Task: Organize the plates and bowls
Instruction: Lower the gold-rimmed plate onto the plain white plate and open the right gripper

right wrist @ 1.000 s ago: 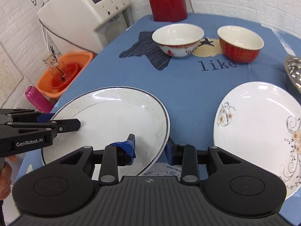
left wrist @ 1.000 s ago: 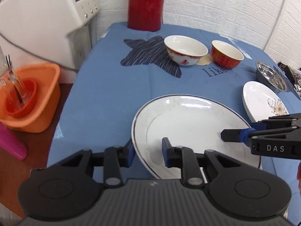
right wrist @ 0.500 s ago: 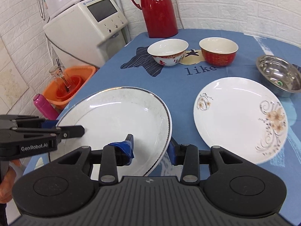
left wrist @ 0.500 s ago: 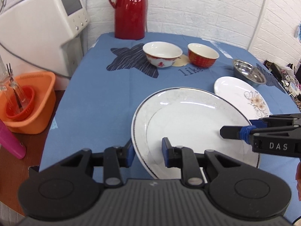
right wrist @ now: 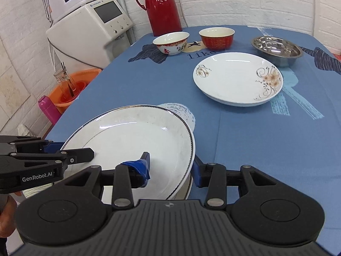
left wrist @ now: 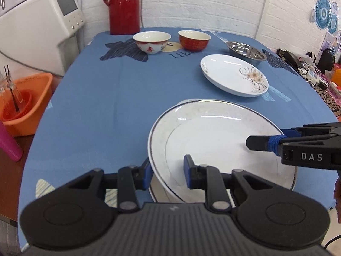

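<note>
A large white plate [left wrist: 213, 136] with a dark beaded rim is held level near the table's front edge. My left gripper [left wrist: 167, 170] is shut on its left rim and my right gripper [right wrist: 170, 166] on its right rim. Each gripper shows in the other's view: the right gripper [left wrist: 264, 143] and the left gripper [right wrist: 81, 155]. The rim of a second plate [left wrist: 156, 193] peeks out just under the held one. Farther off on the blue tablecloth [left wrist: 119, 89] sit a flowered plate [left wrist: 234, 76], a white bowl with red pattern [left wrist: 151, 41], a red bowl [left wrist: 193, 39] and a steel bowl [left wrist: 246, 50].
A red thermos jug [left wrist: 123, 6] stands at the table's far edge. A white machine [left wrist: 38, 29] stands off the table's left side. Below it are an orange basket [left wrist: 25, 104] holding a glass and a pink bottle [left wrist: 8, 145]. Cluttered items [left wrist: 309, 68] lie to the right.
Both grippers have risen and drawn back toward the table's front edge with the large plate. The bowls and flowered plate now look farther away.
</note>
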Demonstrator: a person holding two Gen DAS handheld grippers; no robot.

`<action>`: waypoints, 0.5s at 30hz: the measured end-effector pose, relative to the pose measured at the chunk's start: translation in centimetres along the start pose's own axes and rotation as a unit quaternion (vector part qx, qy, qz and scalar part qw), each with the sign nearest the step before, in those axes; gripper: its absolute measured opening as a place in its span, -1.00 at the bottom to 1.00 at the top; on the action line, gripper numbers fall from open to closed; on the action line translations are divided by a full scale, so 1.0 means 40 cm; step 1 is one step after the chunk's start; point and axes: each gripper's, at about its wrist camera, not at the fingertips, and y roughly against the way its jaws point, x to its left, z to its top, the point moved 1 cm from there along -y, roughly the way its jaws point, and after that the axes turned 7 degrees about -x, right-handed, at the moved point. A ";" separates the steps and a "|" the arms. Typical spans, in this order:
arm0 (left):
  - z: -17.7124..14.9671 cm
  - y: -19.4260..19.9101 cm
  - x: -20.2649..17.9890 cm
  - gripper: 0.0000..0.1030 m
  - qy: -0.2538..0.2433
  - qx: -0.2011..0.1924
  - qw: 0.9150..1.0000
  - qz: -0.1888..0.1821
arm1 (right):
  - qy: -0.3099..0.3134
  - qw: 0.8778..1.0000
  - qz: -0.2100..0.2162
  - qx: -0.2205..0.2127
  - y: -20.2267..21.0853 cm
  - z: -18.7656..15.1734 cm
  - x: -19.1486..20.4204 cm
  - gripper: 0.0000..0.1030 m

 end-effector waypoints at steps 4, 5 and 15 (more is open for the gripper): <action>-0.032 0.001 0.005 -0.59 0.015 0.003 1.000 -0.009 | 0.020 1.000 -0.008 -0.010 0.009 -0.028 0.016 -0.48; -0.034 0.004 0.004 -0.59 0.014 0.001 1.000 -0.008 | 0.022 1.000 -0.007 -0.010 0.010 -0.028 0.016 -0.48; -0.048 0.006 0.012 -0.40 0.027 0.006 0.999 -0.041 | 0.023 1.000 -0.018 0.003 0.010 -0.028 0.013 -0.48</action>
